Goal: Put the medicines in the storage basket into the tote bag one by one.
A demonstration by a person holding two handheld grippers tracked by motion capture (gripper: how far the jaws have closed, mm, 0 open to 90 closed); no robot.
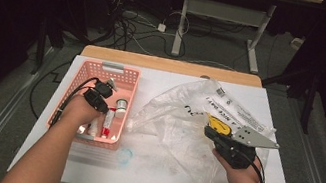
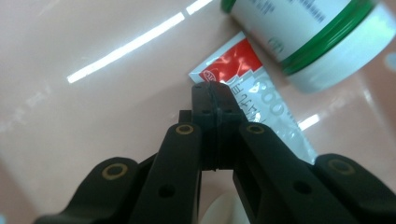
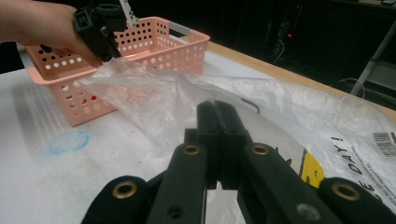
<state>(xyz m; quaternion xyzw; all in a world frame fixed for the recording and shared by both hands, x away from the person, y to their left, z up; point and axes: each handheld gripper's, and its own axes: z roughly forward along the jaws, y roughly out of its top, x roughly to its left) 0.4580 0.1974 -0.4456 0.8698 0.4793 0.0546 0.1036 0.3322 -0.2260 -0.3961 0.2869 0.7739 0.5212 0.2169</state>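
step: picking from pink basket (image 1: 84, 73) | left gripper (image 2: 215, 95) jaws closed, empty, over red tube (image 2: 243, 77) lying in basket | right gripper (image 3: 217, 116) jaws pinching plastic bag (image 3: 154, 93) | next: open, straddle tube

The left hand-held gripper (image 1: 102, 92) is held in the left hand (image 1: 77, 109), forearm reaching forward and tilted down, its two black jaws pressed flat together. The right hand-held gripper (image 1: 218, 133), gripped by the right hand (image 1: 238, 172), points forward-left, jaws likewise closed tight.
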